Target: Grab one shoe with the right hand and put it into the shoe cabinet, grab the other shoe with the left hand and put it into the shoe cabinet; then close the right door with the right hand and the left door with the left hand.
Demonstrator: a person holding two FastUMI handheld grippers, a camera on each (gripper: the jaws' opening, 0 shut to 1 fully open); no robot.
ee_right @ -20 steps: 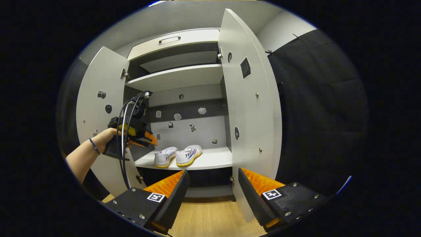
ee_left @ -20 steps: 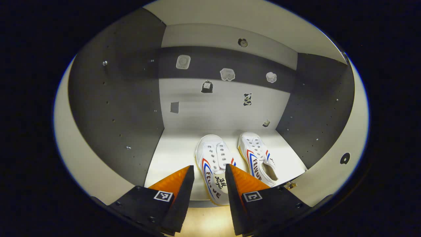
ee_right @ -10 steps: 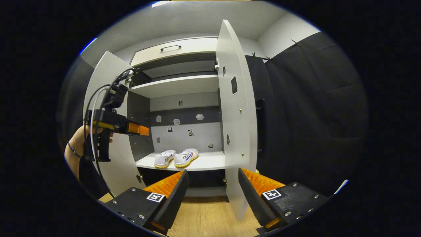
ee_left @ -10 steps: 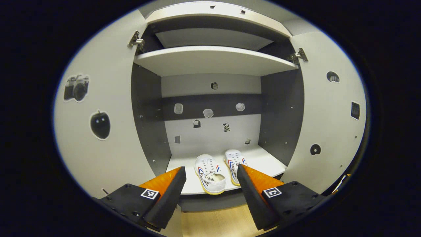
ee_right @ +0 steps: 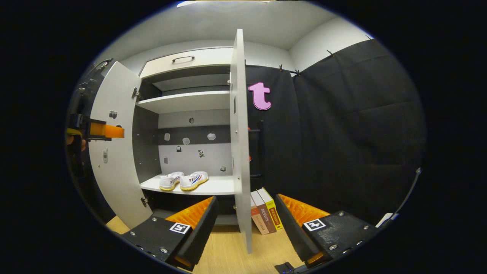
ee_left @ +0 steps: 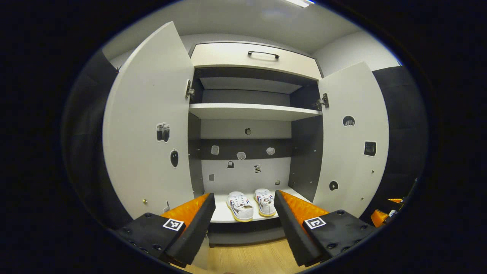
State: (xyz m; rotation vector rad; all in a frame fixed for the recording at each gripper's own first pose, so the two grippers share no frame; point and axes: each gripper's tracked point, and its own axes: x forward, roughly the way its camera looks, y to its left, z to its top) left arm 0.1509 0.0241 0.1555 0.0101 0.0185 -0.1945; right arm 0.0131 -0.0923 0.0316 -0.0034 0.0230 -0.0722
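Note:
Two white shoes with red and blue stripes stand side by side on the lower shelf (ee_left: pixel 222 217) of the shoe cabinet: the left shoe (ee_left: pixel 239 206) (ee_right: pixel 170 180) and the right shoe (ee_left: pixel 265 201) (ee_right: pixel 194 180). Both doors hang open: the left door (ee_left: pixel 150 133) (ee_right: pixel 114 152) and the right door (ee_left: pixel 352 140) (ee_right: pixel 239 144), which stands edge-on in the right gripper view. My left gripper (ee_left: pixel 244 224) is open, back from the shelf, holding nothing; it also shows far left in the right gripper view (ee_right: pixel 102 131). My right gripper (ee_right: pixel 246 224) is open in front of the right door's edge.
Several books (ee_right: pixel 264 215) lean on the wooden floor (ee_right: pixel 228 255) against the black cloth wall behind the right door. An upper shelf (ee_left: pixel 251 111) and a drawer with a handle (ee_left: pixel 263 54) sit above the shoes. Stickers dot the back panel and doors.
My left gripper has pulled out of the cabinet and well back, so both doors now show. My right gripper has swung right, so the right door is edge-on and books appear.

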